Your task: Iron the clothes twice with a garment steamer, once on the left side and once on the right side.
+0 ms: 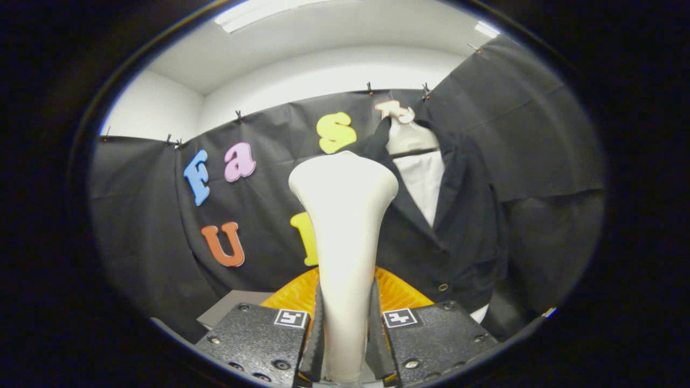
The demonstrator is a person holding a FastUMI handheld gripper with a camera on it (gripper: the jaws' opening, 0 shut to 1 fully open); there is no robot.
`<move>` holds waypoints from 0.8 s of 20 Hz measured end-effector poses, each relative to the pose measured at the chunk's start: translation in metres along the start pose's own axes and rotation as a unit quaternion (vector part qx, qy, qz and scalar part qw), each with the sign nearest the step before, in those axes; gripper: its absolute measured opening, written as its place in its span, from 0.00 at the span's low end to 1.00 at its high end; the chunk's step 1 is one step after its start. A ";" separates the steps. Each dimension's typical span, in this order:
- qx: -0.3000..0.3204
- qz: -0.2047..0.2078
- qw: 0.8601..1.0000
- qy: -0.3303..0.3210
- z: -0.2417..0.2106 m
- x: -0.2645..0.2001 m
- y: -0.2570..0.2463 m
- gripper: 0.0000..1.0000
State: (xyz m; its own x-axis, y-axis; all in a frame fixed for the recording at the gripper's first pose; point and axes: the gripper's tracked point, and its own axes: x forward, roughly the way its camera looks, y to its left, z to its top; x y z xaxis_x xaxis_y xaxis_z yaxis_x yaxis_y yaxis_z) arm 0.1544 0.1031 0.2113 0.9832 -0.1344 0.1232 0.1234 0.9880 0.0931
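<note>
My gripper (pixel 346 345) was clenched on the garment steamer (pixel 345 231), both fingers (pixel 314 339) pressing the sides of its pale handle, which stood upright between them and widened into a flared head above. The base of the handle ran down out of sight between the finger mounts, so I could not tell how far it continued or whether a cord or hose left it. The steamer's face pointed away from the camera; I saw the back of the head and nothing of any steam plate. Just behind the fingers an orange ribbed object (pixel 396 293) showed on either side of the handle, mostly covered by it — I could not make out what it was. A grey flat surface (pixel 229 307) lay to the left of that, cut off by the left finger mount. Beyond the steamer and to its right hung the clothes: a dark jacket (pixel 458 226) over a white shirt (pixel 423 183), on a pale mannequin neck (pixel 407 137) against the black booth cloth (pixel 140 215). The jacket's left edge was hidden behind the steamer head, its hem hard to separate from the dark cloth — a button showed low on the front. The steamer head appeared short of the fabric, but contact could not be judged. The gripper pointed forward and slightly upward, level side to side.
</note>
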 end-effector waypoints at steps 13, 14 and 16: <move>-0.025 0.016 0.996 -0.080 0.112 0.108 -0.051 0.38; -0.025 0.014 0.997 -0.076 0.111 0.121 -0.057 0.38; -0.028 0.012 0.997 -0.069 0.105 0.139 -0.066 0.38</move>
State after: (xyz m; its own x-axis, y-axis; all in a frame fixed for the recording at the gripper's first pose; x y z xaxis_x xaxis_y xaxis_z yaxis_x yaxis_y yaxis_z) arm 0.2691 0.0112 0.3265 0.9586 -0.1162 0.2599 0.1111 0.9932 0.0340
